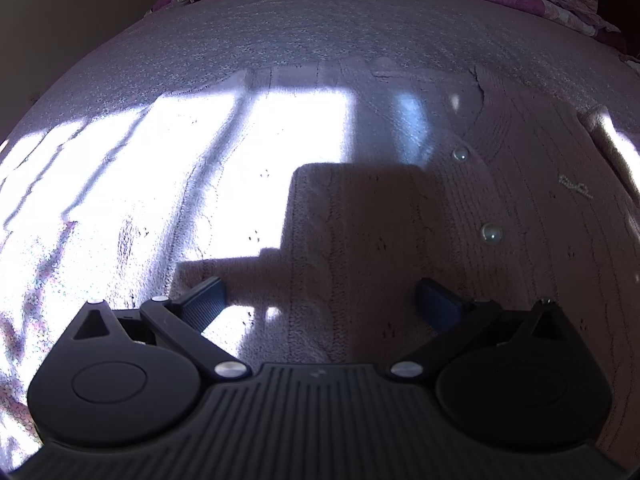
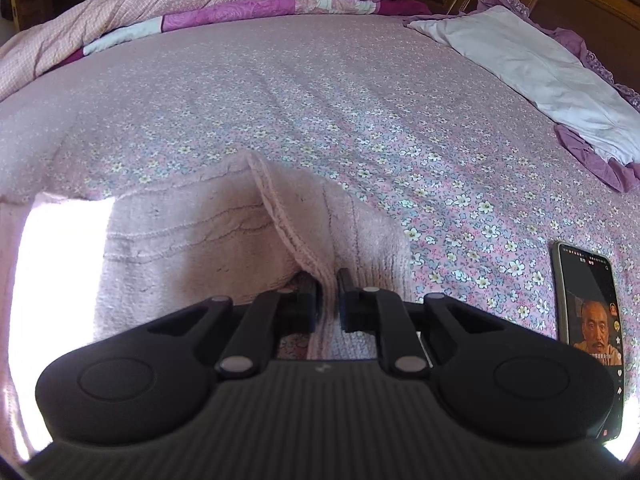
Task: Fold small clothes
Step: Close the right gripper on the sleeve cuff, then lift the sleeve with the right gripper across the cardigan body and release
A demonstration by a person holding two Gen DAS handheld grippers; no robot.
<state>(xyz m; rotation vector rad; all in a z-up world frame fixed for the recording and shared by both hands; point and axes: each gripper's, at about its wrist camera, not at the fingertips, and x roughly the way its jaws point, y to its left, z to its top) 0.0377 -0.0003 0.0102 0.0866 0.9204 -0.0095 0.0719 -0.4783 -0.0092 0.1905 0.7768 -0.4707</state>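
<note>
- Sunlit and flower-printed, the pink bedsheet (image 2: 360, 92) fills both views; a rumpled quilt (image 2: 120, 12) is heaped along its far edge at twelve o'clock, and a pale pillow (image 2: 532, 68) lies at about two o'clock in the right wrist view.
- On the sheet lies the pink knit cardigan (image 1: 380, 240), spread mostly flat. Its button placket runs from one to three o'clock in the left wrist view, and hard window light washes out its left part.
- A phone (image 2: 588, 320) with a lit screen lies on the sheet at three o'clock of the right tool, near the garment but apart from it.
- The left gripper (image 1: 320, 300) hangs over the knit with its jaws spread wide and nothing between them.
- The right gripper (image 2: 329, 300) is pinching a raised ridge of the cardigan's edge, the ribbed hem (image 2: 280, 216) running away from it toward twelve o'clock.
- Smallest are the two pearly buttons (image 1: 491, 233) on the placket.
- To fold well, I judge the left tool should take a matching edge first, then both should lift evenly and lay the fold away from the phone.
</note>
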